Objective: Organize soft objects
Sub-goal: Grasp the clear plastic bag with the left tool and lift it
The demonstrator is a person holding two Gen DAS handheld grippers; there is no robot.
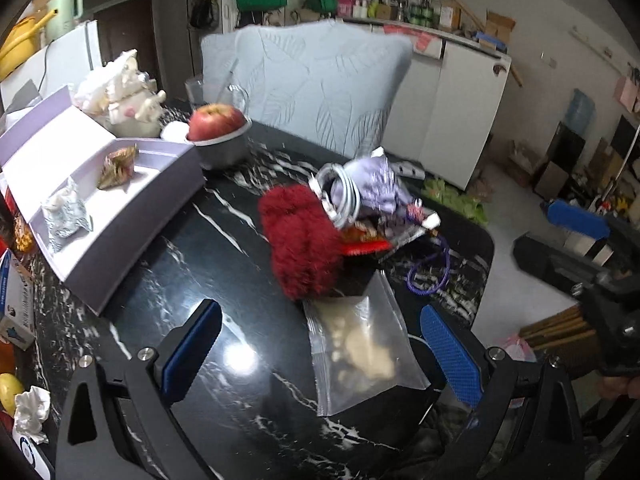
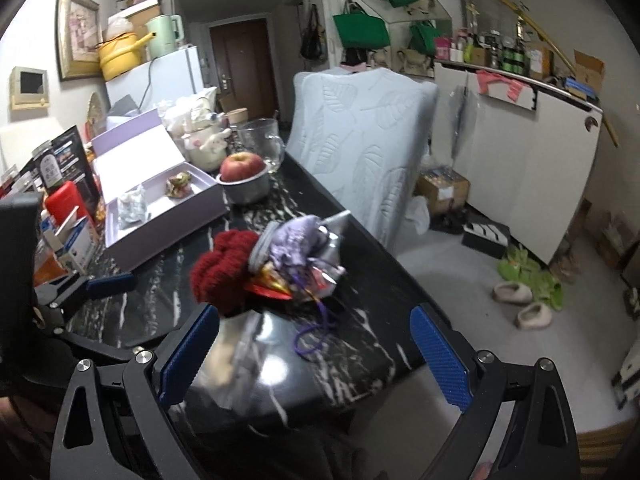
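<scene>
Two grippers spread wide, gripping nothing: left gripper [image 1: 322, 350] low over the black marble table [image 1: 208, 248], blue pads [image 1: 450, 350] either side of a clear zip bag [image 1: 364, 348] lying flat on the near part; right gripper [image 2: 316, 354] above the table's near right edge, same bag blurred just inside its left pad. Beyond the bag, touching its far edge, a fuzzy red knit piece [image 1: 300, 240]; heaped against that on the right, lilac cloth [image 1: 380, 184], white coiled cable [image 1: 338, 196], purple cord [image 1: 428, 276]. Far left, open lavender box [image 1: 132, 216] with two crumpled wrappers inside; just past it, apple [image 1: 216, 120] in a grey bowl [image 1: 224, 148]
</scene>
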